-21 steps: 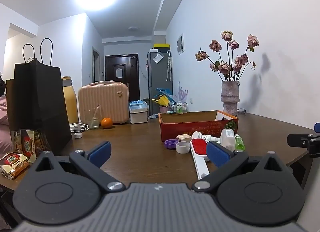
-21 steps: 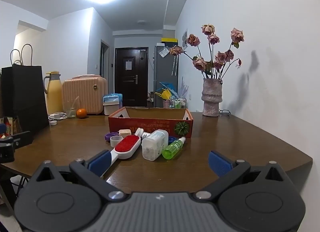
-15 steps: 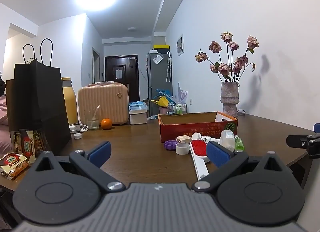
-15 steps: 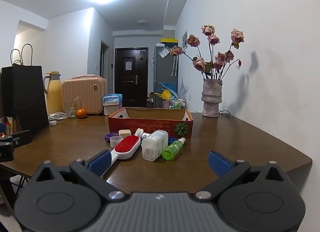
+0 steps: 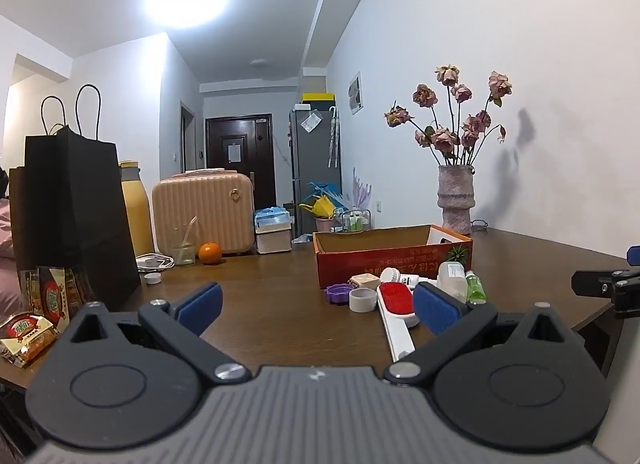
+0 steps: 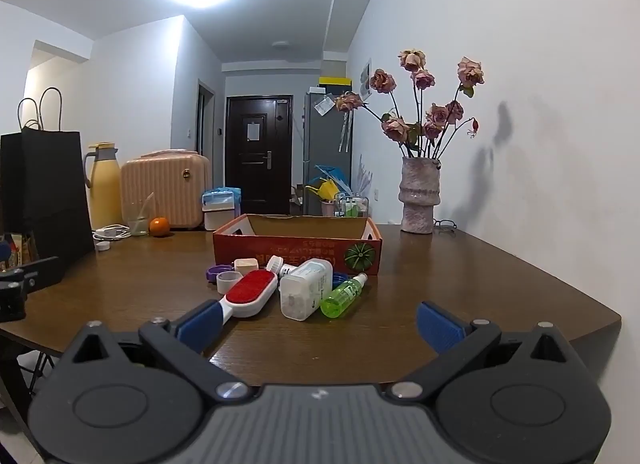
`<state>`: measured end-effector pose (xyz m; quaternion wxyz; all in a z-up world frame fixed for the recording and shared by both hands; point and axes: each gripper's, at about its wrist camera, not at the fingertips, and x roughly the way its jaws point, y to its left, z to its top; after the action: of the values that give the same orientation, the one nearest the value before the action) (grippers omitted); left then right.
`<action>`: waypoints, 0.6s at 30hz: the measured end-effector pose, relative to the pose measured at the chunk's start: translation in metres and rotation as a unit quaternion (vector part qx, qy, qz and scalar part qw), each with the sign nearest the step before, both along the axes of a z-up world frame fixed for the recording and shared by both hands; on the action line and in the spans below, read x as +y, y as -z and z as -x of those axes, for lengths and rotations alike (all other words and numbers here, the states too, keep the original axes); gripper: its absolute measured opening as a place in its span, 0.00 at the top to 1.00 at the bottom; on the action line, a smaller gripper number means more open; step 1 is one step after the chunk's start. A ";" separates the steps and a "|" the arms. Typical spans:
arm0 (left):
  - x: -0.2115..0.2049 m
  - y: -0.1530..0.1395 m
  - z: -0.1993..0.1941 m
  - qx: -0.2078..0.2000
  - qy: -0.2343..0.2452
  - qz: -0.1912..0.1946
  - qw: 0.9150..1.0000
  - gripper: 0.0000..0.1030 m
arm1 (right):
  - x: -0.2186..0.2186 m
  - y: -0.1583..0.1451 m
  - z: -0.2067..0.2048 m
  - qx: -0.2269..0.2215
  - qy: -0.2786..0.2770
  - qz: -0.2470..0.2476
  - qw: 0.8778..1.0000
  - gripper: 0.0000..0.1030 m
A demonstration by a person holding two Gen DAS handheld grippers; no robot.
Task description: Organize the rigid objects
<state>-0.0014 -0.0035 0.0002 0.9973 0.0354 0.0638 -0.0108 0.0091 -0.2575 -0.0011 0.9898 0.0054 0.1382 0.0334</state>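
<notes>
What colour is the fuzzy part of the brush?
Red, on a white brush; clearest in the right wrist view.

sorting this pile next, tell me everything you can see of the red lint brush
The lint brush has a white plastic body with an oval red fabric pad facing up and a long white handle running toward the camera. It lies flat on the wooden table, in front of the red cardboard box, beside the white plastic bottle.

Glossy wood table (image 6: 460, 296), matt cardboard box (image 6: 296, 250), clear green plastic bottle (image 6: 345, 296) — and a rough, stony-looking vase (image 6: 418, 199).
</notes>
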 end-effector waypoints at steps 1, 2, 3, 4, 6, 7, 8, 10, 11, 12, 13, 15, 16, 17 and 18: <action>0.000 0.000 0.000 -0.001 0.001 -0.001 1.000 0.00 | -0.001 0.000 0.000 0.000 0.001 -0.001 1.000 0.00; 0.000 0.001 0.000 0.000 0.001 -0.001 1.000 0.00 | -0.002 0.000 0.000 0.000 0.002 -0.002 1.000 0.00; 0.000 0.001 0.000 0.000 0.001 -0.001 1.000 0.00 | -0.002 0.001 0.000 0.001 0.003 -0.003 1.000 0.00; 0.000 0.001 0.000 0.000 0.000 -0.001 1.000 0.00 | -0.003 0.001 0.000 0.001 0.003 -0.004 1.000 0.00; 0.000 0.000 0.000 0.000 0.001 -0.001 1.000 0.00 | -0.002 0.002 0.000 0.000 0.004 -0.004 1.000 0.00; 0.000 0.000 0.000 -0.001 0.001 -0.001 1.000 0.00 | -0.002 0.001 0.000 0.000 0.004 -0.004 1.000 0.00; 0.000 0.001 0.000 -0.001 0.001 -0.002 1.000 0.00 | -0.003 0.001 0.000 -0.001 0.005 -0.004 1.000 0.00; 0.000 0.001 0.000 -0.001 0.000 -0.001 1.000 0.00 | -0.003 0.001 0.000 -0.001 0.005 -0.003 1.000 0.00; 0.000 0.001 0.000 -0.001 0.000 -0.001 1.000 0.00 | -0.003 0.001 0.000 -0.001 0.004 -0.003 1.000 0.00; 0.000 0.001 -0.001 -0.001 -0.001 -0.001 1.000 0.00 | -0.003 0.001 0.000 -0.001 0.004 -0.003 1.000 0.00; 0.000 0.001 -0.001 -0.001 -0.001 -0.001 1.000 0.00 | -0.003 0.001 0.000 -0.001 0.004 -0.002 1.000 0.00; 0.000 0.001 -0.001 -0.003 -0.001 -0.003 1.000 0.00 | -0.002 0.002 0.000 0.000 0.005 -0.002 1.000 0.00; -0.001 0.001 -0.001 -0.004 -0.001 -0.003 1.000 0.00 | -0.002 0.003 0.000 0.002 0.006 -0.003 1.000 0.00; 0.000 0.001 -0.001 -0.003 -0.001 -0.003 1.000 0.00 | -0.002 0.003 -0.001 0.003 0.006 -0.003 1.000 0.00; 0.000 0.001 -0.002 -0.002 -0.001 -0.002 1.000 0.00 | -0.003 0.004 -0.001 0.003 0.006 -0.003 1.000 0.00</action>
<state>0.0004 -0.0039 -0.0012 0.9973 0.0377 0.0615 -0.0097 0.0100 -0.2600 -0.0051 0.9895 0.0090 0.1415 0.0280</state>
